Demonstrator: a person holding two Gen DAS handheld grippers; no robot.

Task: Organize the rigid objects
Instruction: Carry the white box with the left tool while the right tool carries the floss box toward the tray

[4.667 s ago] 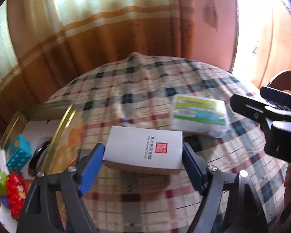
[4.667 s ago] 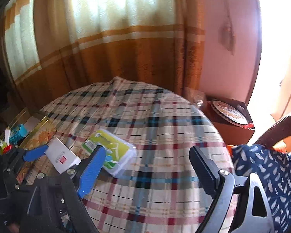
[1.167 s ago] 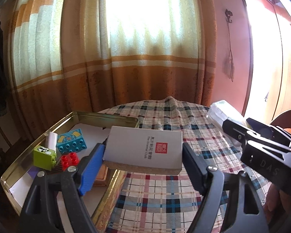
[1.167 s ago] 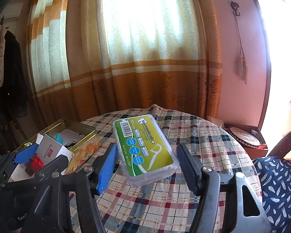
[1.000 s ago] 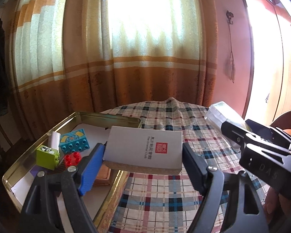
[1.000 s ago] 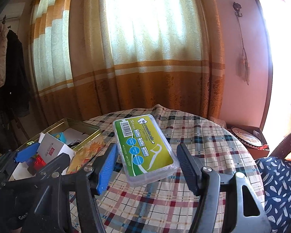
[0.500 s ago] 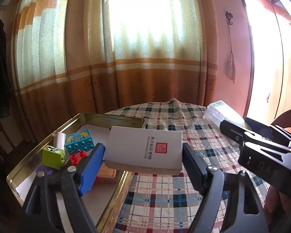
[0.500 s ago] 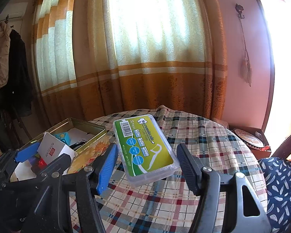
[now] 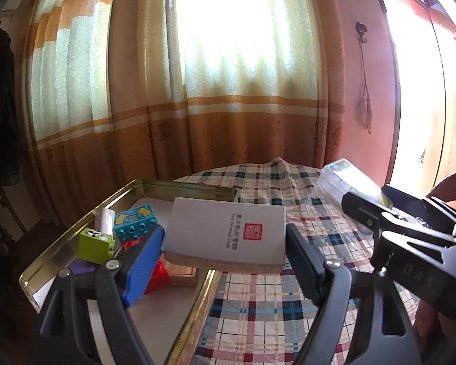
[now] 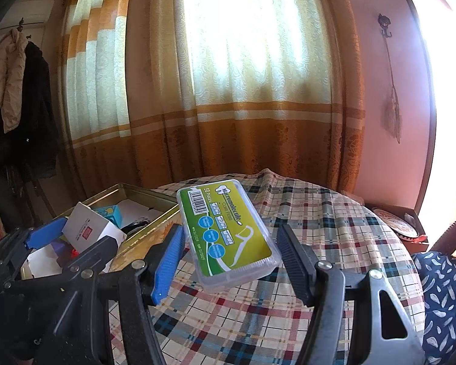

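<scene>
Tin tray: we see it at the left on the surface, which wears a plaid cloth; toy blocks lie inside.
Left hand-held gripper: we find it clenched on the white box, blue pad on the box's left end, black pad on its right end.
White box: we see it held in the air over the tray's right rim, flat face up, long axis running across from pad to pad.
Right hand-held gripper: we find it grasping the floss case between its pads.
Floss case: we see it lifted above the cloth, just right of the tray, green label up, long axis slanting away toward the left, barcode end farthest.
</scene>
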